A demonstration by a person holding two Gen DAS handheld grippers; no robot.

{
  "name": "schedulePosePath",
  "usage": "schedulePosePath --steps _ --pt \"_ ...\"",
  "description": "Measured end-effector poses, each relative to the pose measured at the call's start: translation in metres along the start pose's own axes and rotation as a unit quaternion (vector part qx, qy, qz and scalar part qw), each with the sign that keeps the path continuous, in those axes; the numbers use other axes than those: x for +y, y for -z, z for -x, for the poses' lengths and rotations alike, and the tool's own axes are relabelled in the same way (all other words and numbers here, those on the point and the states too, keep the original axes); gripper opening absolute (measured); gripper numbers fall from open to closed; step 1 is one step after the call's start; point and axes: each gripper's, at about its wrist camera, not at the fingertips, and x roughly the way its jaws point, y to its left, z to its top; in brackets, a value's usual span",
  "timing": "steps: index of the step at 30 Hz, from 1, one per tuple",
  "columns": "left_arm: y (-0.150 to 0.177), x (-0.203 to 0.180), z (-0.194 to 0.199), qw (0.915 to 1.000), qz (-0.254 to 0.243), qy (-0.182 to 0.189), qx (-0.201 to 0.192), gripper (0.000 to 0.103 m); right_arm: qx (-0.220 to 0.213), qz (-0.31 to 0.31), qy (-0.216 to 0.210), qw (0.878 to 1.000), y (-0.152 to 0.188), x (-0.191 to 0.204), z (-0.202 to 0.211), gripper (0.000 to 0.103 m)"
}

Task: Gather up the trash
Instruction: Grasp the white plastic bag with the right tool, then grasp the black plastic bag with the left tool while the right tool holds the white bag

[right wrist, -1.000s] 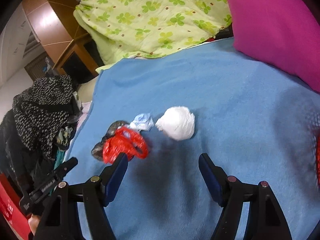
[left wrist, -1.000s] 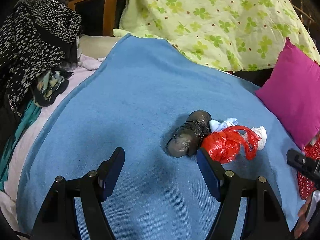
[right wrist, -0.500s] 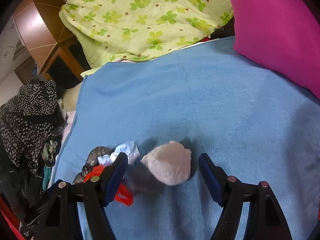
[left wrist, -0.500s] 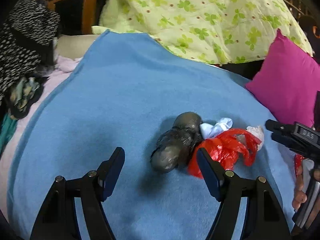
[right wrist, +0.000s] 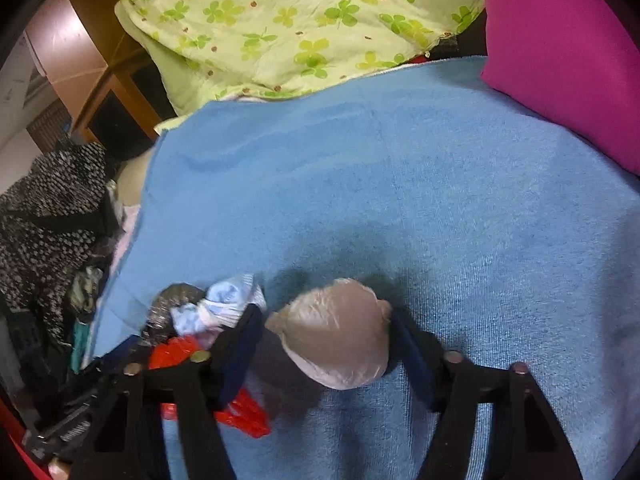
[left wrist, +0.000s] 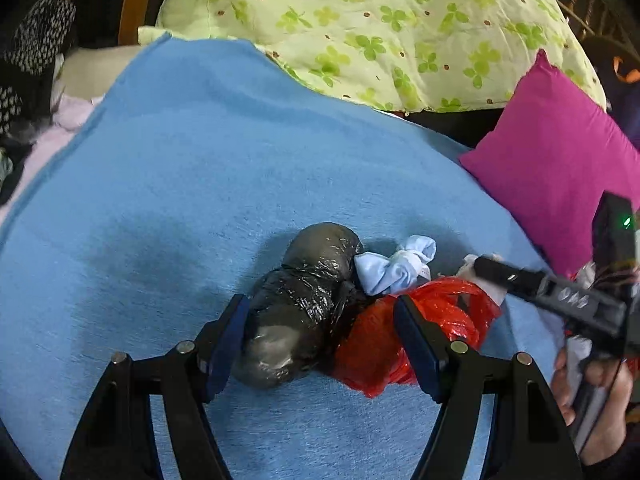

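Black bundle [left wrist: 304,308] between wide left tongs [left wrist: 324,344]; pale wad [right wrist: 336,344] between right tongs [right wrist: 324,344] (also wide).

Bedroom: quilt [left wrist: 400,20], pillow [left wrist: 560,160], blanket [left wrist: 200,160].

A blue blanket [left wrist: 208,168] covers most of the bed, its pile slightly rippled toward the far edge. Behind it lies a pale green quilt [left wrist: 380,24] printed with darker green clovers and small brown dots — bunched up and overlapping the blanket's far edge. A magenta pillow [left wrist: 560,152] rests on the blanket's right side, just beside the quilt. At the left edge sits a heap of clothes, topmost a black garment with white specks [right wrist: 52,208]. Beyond it stands wooden furniture [right wrist: 100,92] — brown, with a dark opening.
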Motion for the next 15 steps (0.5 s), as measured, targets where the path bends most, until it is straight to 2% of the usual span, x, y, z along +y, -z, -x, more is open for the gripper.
schedulePosePath --steps 2,3,7,15 --pt "0.001 0.001 -0.002 0.9999 0.009 0.008 0.004 0.063 0.006 0.003 0.01 1.0 0.002 -0.001 -0.006 0.049" --pt "0.002 0.001 -0.002 0.9999 0.009 0.01 0.006 0.054 0.006 0.003 0.012 1.0 0.002 -0.002 -0.007 0.046" --pt "0.003 -0.003 0.001 0.9999 0.004 0.007 0.006 0.038 -0.007 0.001 0.009 1.0 0.002 -0.006 0.004 0.043" --pt "0.009 -0.01 0.02 0.9999 0.01 0.013 0.007 0.016 -0.013 0.006 -0.009 1.0 0.014 -0.011 0.04 0.043"
